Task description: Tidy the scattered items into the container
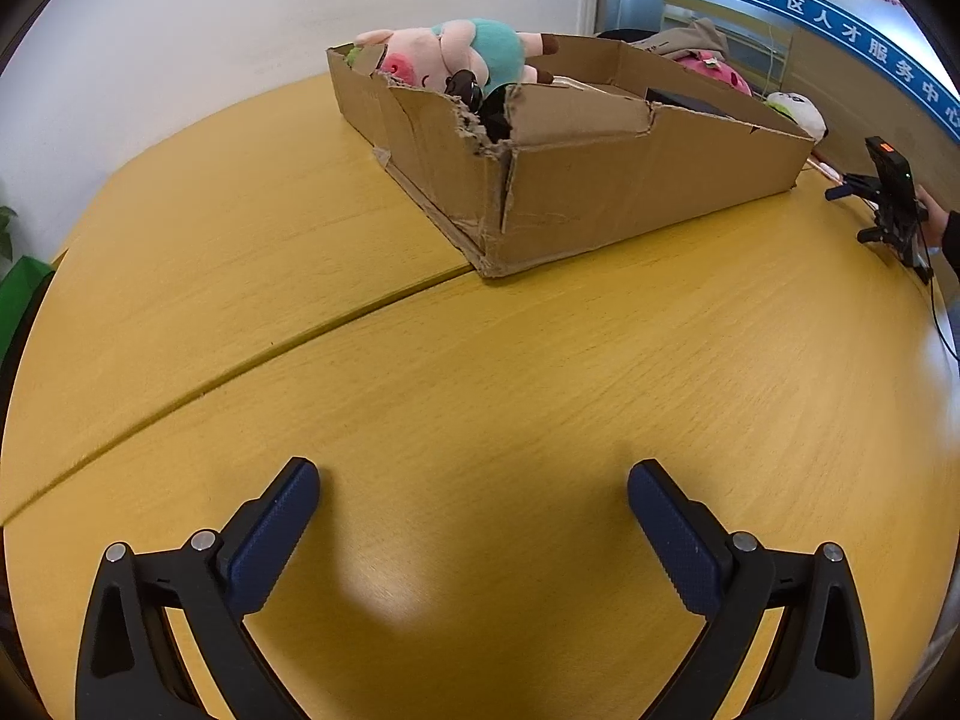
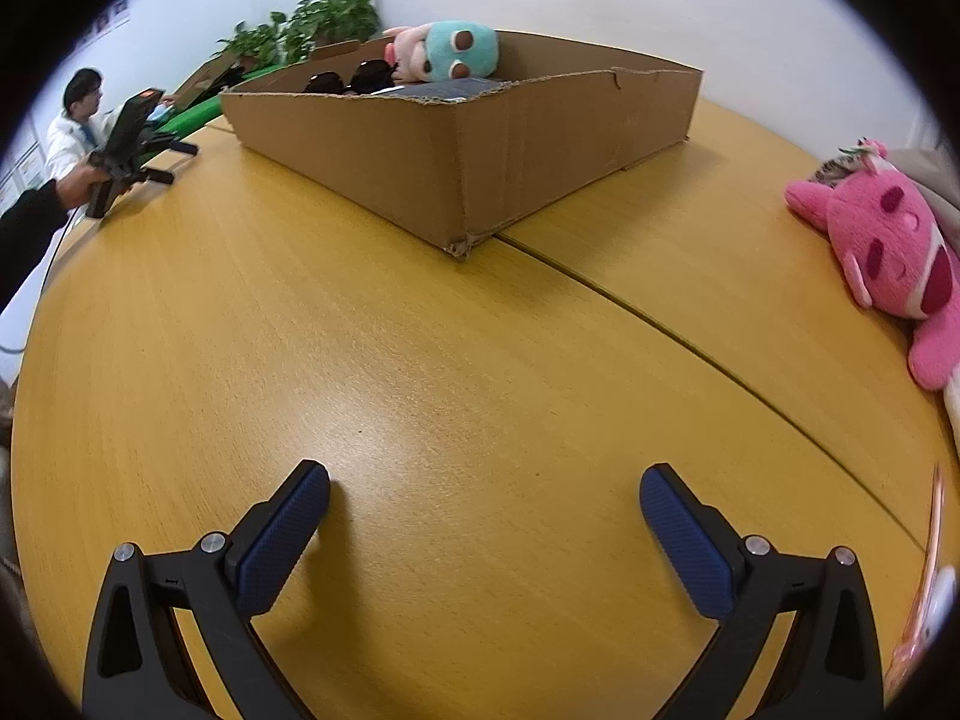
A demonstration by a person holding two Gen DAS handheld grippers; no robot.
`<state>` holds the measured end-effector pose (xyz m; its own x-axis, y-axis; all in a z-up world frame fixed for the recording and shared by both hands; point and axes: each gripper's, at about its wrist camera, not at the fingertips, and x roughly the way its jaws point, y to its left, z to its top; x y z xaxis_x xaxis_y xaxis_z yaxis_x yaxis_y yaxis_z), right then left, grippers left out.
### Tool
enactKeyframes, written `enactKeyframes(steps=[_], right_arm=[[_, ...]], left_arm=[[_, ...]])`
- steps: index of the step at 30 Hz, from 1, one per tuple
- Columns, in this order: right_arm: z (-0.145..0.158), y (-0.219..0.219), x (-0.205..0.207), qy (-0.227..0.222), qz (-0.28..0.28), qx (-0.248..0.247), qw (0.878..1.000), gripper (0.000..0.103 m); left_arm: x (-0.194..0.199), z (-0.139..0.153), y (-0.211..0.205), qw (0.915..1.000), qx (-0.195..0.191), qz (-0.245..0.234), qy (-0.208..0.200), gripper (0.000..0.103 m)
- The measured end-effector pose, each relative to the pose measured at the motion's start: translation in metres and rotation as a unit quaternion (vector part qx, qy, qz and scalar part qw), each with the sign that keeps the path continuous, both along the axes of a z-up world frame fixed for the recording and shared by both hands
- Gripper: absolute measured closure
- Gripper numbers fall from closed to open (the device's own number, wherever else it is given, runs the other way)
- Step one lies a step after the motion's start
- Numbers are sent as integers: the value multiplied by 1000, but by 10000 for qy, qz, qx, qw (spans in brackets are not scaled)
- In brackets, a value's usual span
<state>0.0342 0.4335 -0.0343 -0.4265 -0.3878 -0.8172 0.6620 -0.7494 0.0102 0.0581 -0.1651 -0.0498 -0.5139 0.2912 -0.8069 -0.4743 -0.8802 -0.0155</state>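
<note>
Both claws, left claw (image 1: 474, 480) and right claw (image 2: 485, 483), gape empty; cardboard box (image 2: 480, 162) walls hide most contents.

The yellow wood-grain surface (image 1: 540, 390) serves as the landmark; a dark seam (image 2: 690, 342) runs across it, dividing it into two panels. Behind the surface stands a plain white wall (image 1: 210, 30). Off its far edge in the right wrist view, leafy green potted plants (image 2: 312, 24) stand against that wall, and a seated person in a white coat (image 2: 75, 120) is beyond the surface's left edge. In the left wrist view, a blue banner with white Chinese characters (image 1: 840, 30) runs along a glass partition beyond the far right of the surface, and something green (image 1: 21, 294) sits past its left edge.
</note>
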Motion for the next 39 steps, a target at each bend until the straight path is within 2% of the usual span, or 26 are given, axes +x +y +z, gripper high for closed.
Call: enactKeyframes(steps=[39], right_arm=[[3, 2, 4, 69, 34, -1, 10000, 0]], left_arm=[[-2, -2, 1, 10000, -12, 15, 12, 0]])
